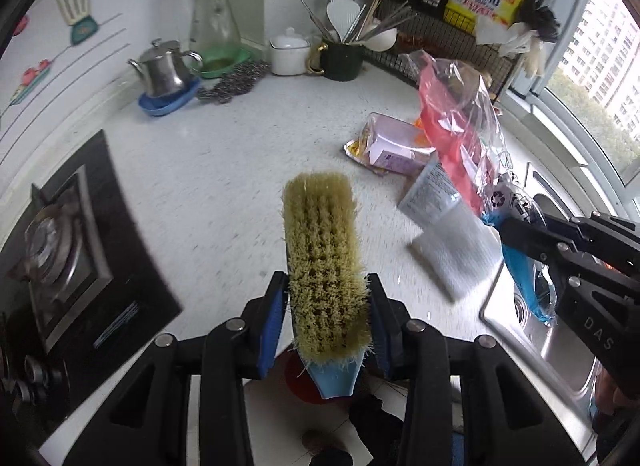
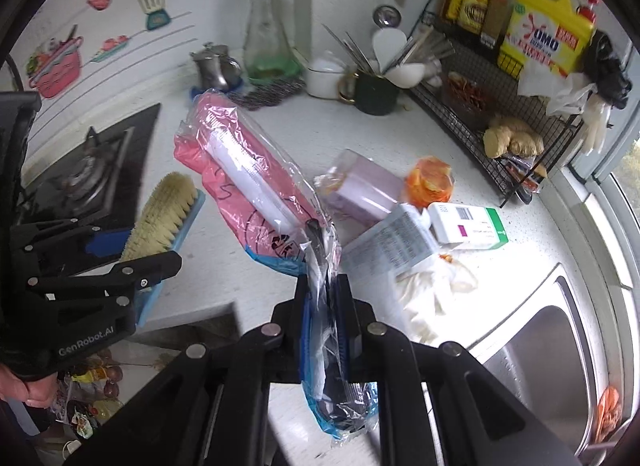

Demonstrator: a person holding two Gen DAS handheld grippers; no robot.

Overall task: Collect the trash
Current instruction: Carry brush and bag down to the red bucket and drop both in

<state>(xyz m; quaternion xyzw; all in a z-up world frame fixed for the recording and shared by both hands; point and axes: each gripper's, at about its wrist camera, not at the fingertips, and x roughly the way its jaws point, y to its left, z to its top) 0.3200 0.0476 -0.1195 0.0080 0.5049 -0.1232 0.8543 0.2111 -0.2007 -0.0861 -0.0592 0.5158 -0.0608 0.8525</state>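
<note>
My left gripper [image 1: 327, 286] is shut on a blue-backed scrub brush [image 1: 322, 250] with tan bristles, held above the white counter [image 1: 224, 161]; the brush also shows in the right wrist view [image 2: 160, 217]. My right gripper [image 2: 325, 286] is shut on a clear plastic bag [image 2: 248, 169] with pink and blue print, lifted over the counter; the bag also shows in the left wrist view [image 1: 456, 125]. Trash lies on the counter: a purple wrapped pack [image 2: 360, 189], an orange wrapper [image 2: 432, 179], a white-green box [image 2: 468, 221], a printed leaflet [image 2: 392, 242] and crumpled tissue [image 2: 432, 290].
A gas stove [image 1: 68, 250] is at the left. A steel sink [image 2: 544, 358] is at the right. A kettle [image 1: 164, 69], glass carafe [image 1: 214, 13], utensil mug [image 1: 342, 57] and wire rack [image 2: 492, 77] with bottles line the back. A bin with waste [image 2: 92, 398] sits below.
</note>
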